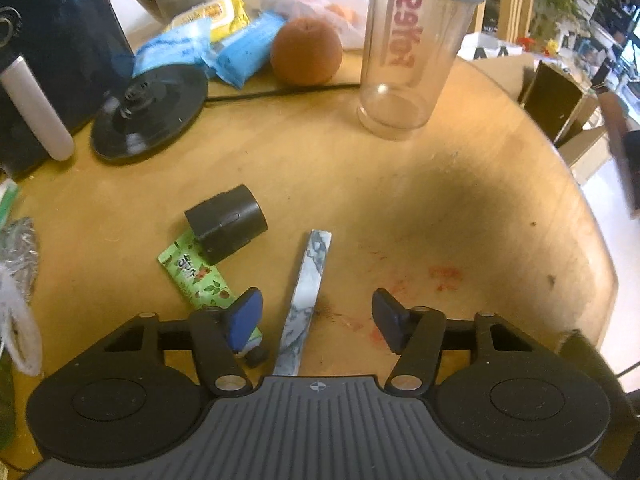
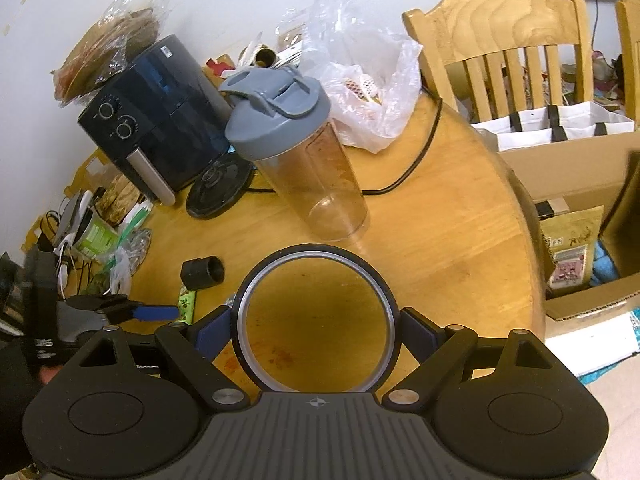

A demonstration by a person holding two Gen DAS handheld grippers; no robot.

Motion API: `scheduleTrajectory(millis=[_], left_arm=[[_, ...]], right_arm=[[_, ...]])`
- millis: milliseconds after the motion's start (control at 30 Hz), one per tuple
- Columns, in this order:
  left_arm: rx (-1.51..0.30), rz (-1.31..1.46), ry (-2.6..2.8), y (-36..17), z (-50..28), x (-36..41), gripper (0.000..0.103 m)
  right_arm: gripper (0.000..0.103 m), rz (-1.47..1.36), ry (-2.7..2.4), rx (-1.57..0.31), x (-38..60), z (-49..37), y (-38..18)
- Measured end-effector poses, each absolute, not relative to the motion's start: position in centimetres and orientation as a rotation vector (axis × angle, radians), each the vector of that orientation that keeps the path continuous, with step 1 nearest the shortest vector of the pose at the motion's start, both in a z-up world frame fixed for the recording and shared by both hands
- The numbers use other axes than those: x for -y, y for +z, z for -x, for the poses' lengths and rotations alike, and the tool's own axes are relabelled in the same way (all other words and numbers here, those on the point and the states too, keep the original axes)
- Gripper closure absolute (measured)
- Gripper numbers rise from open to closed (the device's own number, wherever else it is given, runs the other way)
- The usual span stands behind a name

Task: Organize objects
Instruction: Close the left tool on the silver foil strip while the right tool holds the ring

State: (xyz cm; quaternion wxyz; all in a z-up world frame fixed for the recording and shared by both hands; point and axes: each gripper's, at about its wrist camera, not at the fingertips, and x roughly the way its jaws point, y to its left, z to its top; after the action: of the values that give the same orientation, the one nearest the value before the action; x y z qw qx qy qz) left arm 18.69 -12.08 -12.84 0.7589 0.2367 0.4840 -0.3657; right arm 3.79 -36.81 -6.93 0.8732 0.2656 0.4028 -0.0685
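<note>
Left tongs point(image 1: 318, 320) standing apart, straddling marbled stick point(image 1: 306, 300) lying on desk point(image 1: 440, 208), pads not touching. Right tongs point(image 2: 316, 330) clamping black-rimmed ring point(image 2: 316, 276) above desk.

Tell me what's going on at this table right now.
A person is tidying a cluttered round wooden table with a handheld gripper in each hand. The right gripper holds a dark ring between its fingers. The left gripper is lowered over a marbled flat stick, fingers on either side but not pressing it. A shaker bottle and a black cap sit nearby, untouched.
</note>
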Motion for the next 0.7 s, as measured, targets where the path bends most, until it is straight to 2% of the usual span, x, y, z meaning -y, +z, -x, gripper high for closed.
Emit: scheduleTrajectory(millis=[33,167,200,300,400,700], left_arm=[[-1.061,-0.523,-0.801,-13.3,-18.9,12.2,0.056],[-1.098,-0.542,-0.801,-14.8,-19.5,12.3,0.061],[-1.107,-0.545,-0.799,-15.1,-19.6,12.3,0.068],[-1.086,-0.556,-0.798,-15.0,-19.3,12.3,0.074],[-1.079,-0.557,-0.786,-14.9,-19.3,12.1,0.087],[-1.073,-0.515,-0.773,-13.6,-19.1,11.8,0.087]], right_arm=[[0.013,-0.557,-0.148,-0.841,36.8,-3.7,-6.9],[0.013,-0.563,-0.165,-0.834,37.1,-3.3,-6.8],[0.013,-0.565,-0.169,-0.832,37.2,-3.2,-6.8],[0.013,-0.567,-0.178,-0.828,37.3,-2.9,-6.7],[0.013,-0.569,-0.184,-0.825,37.3,-2.7,-6.7],[0.013,-0.557,-0.163,-0.821,36.9,-2.4,-6.3]])
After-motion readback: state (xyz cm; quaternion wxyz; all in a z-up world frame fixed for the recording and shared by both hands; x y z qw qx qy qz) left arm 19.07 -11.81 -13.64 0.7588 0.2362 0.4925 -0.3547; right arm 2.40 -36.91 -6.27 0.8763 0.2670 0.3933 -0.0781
